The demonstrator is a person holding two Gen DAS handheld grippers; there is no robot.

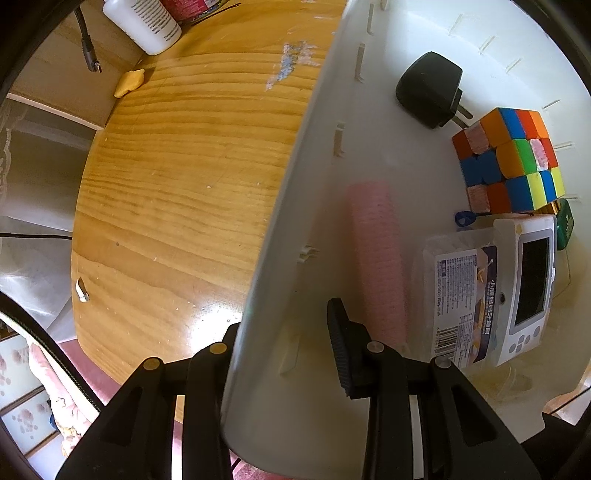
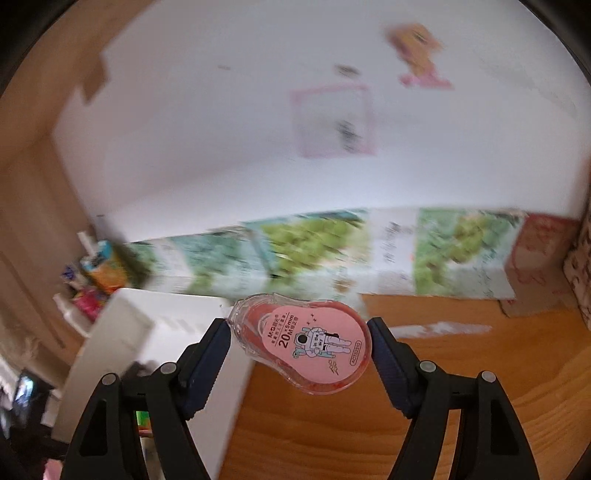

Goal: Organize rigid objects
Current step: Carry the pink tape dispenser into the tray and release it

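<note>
My left gripper (image 1: 284, 321) points down and is shut on the side wall of a white bin (image 1: 314, 184), with one finger inside and the other hidden outside. The bin holds a colour cube (image 1: 513, 162), a black plug (image 1: 428, 88), a white handheld device with a screen (image 1: 528, 284) and a clear labelled box (image 1: 461, 295). My right gripper (image 2: 297, 325) is shut on a pink correction tape (image 2: 306, 343), lifted above the wooden table (image 2: 480, 387). The pads touch both its sides. The white bin (image 2: 147, 325) is to its lower left.
On the table (image 1: 177, 166) beside the bin lie a white bottle (image 1: 144, 22), a yellow lump (image 1: 129, 83) and a cable end (image 1: 88, 48). A row of green-printed boxes (image 2: 332, 254) lines the blurred white wall behind the table.
</note>
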